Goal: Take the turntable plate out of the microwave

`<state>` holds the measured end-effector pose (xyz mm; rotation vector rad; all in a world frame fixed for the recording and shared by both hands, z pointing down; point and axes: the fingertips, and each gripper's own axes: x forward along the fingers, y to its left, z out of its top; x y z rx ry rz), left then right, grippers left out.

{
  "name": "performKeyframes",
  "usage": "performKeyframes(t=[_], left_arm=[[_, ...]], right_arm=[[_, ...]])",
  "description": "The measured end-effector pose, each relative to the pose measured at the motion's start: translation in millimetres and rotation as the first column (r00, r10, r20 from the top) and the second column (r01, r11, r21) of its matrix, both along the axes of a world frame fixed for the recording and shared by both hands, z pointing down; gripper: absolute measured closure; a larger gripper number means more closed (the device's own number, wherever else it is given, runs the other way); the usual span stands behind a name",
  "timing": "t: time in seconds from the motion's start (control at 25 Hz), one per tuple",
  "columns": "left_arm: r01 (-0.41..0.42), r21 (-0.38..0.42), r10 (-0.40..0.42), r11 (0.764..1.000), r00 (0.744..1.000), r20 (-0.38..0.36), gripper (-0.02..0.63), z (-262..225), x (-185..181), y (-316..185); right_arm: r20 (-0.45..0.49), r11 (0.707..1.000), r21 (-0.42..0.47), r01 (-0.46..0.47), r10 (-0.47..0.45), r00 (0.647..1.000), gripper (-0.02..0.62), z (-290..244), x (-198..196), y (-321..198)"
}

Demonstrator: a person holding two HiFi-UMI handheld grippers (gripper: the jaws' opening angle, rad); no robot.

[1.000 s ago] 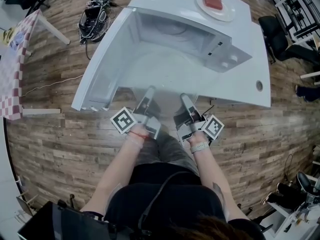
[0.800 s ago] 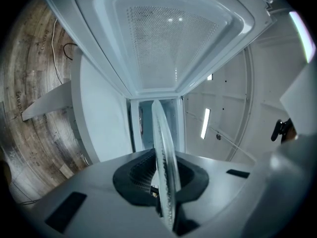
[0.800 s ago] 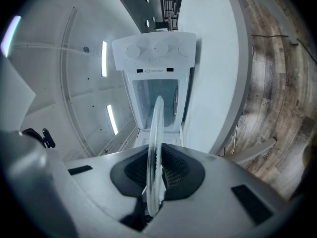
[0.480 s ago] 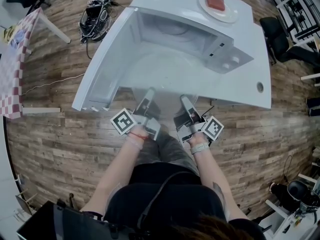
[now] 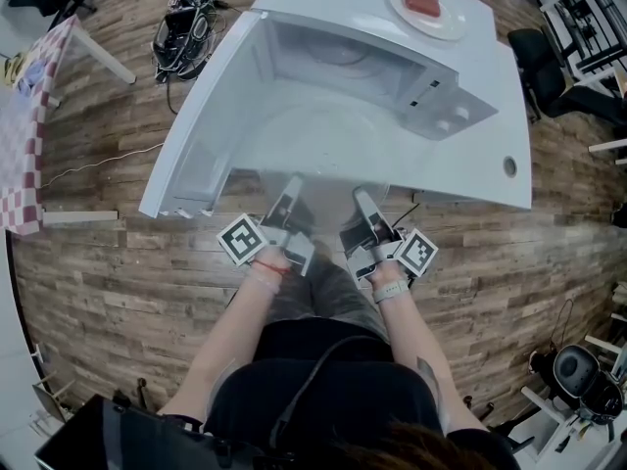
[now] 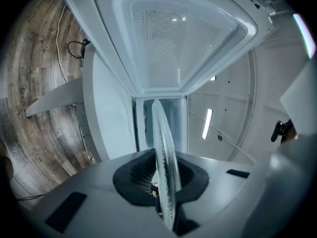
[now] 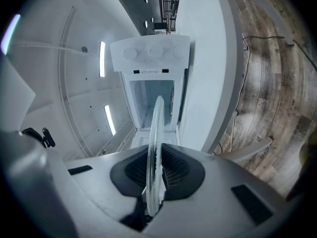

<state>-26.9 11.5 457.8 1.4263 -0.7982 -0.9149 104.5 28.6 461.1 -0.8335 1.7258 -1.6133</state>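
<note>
Found the turntable plate [image 6: 166, 172], clear glass, at the mouth of the open microwave [image 5: 333, 76]. Noted the left claw [image 6: 163, 197] clamped on its near rim and the right claw [image 7: 153, 192] clamped on the same rim, near it. Recorded the microwave door [image 5: 196, 116] swung wide to the left, the white surface [image 5: 505, 96] beneath, and a white dish [image 5: 441, 29] bearing a red item farther back.

Weathered wood-plank floor [image 5: 118, 292] throughout. White tabletop [image 5: 514, 96] at centre right. Red-and-white checked cloth [image 5: 24, 135] at far left, black office chair [image 5: 544, 71] at right, black tangle of cables [image 5: 181, 27] on the floor. Strip lights [image 6: 207, 124] on a white ceiling.
</note>
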Motion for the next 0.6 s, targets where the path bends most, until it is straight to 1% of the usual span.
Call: performKeyframes(t=[0.6], left_arm=[[-0.01,-0.012,0.01,1.0,1.0,-0.009,0.572,5.4,-2.5,4.1]], right_arm=[[-0.004,1.0,-0.008,-0.014,0.014,1.0,0.555,4.0,-1.8,5.5]])
